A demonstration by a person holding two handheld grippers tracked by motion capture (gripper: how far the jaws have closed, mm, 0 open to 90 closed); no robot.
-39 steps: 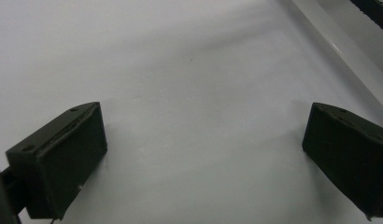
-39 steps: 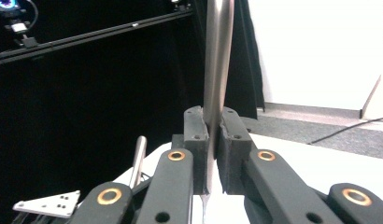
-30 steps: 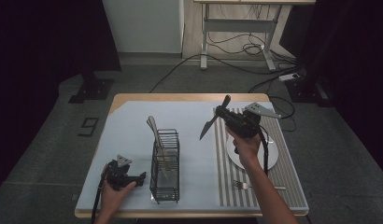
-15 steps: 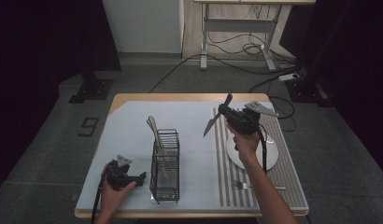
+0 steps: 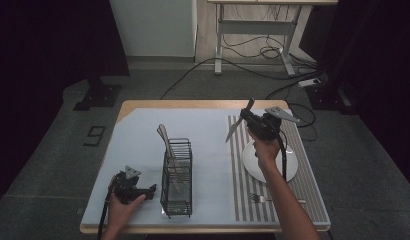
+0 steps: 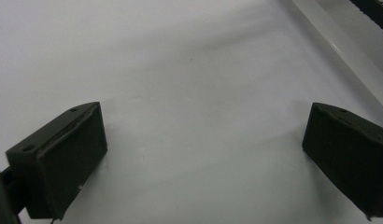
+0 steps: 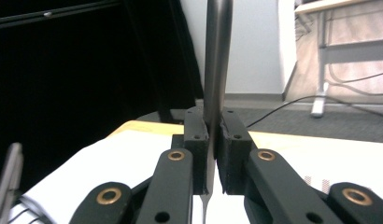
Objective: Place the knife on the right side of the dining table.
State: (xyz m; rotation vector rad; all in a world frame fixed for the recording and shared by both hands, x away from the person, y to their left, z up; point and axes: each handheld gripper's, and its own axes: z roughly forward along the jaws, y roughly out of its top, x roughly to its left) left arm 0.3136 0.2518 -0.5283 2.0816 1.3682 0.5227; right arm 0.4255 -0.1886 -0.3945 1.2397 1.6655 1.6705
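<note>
The right gripper [image 5: 249, 120], upper right of centre in the high view, is clamped on a silver table knife [image 5: 234, 130]. The black wire cutlery basket [image 5: 177, 175] at lower centre already holds one utensil; the knife looks bound there. A silver fork [image 5: 263, 199] waits on the striped mat. The left gripper [image 6: 203, 154] rests with jaws apart and empty.

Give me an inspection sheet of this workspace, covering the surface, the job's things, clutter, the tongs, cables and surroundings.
Surface: wooden table under a pale mat, with a striped placemat at the right.
Job's things: knife held up in the air; wire cutlery basket with a utensil standing in it; white plate; fork on the striped placemat.
Clutter: nothing seen.
Tongs: right tongs shut on the knife; left tongs open, low over the mat.
Cables: one trails from each gripper; more on the floor by a power strip.
Surroundings: dark curtains, grey floor, desk frame behind.
</note>
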